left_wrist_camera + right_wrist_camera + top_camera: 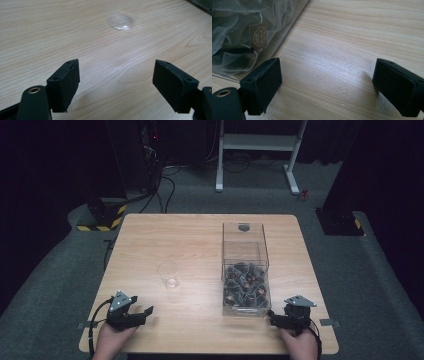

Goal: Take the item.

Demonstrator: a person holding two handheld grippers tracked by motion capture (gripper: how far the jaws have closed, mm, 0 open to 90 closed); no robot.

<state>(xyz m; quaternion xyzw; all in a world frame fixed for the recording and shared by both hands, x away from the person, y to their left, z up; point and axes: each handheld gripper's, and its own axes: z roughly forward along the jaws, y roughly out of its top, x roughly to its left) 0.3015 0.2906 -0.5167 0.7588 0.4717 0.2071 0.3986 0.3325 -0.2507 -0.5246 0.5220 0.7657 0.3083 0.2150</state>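
Observation:
A clear plastic cup [168, 273] stands upright and empty left of the table's middle; its round base [120, 21] lies ahead of the left jaws. A tall clear box [244, 270] right of centre holds several mesh tea bags [245, 285]; the bags [242, 37] press against its wall at the upper left of the right gripper view. My left gripper [141, 313] rests at the near left edge, open and holding nothing [116, 85]. My right gripper [276, 319] sits at the near right, just by the box's front corner, also open with bare wood between its jaws [327, 85].
The wooden table [200, 245] stands on grey carpet. A white desk frame [260, 150] and dark equipment with cables [150, 160] stand beyond its far edge. Black stands with yellow-striped bases [102, 217] flank the table.

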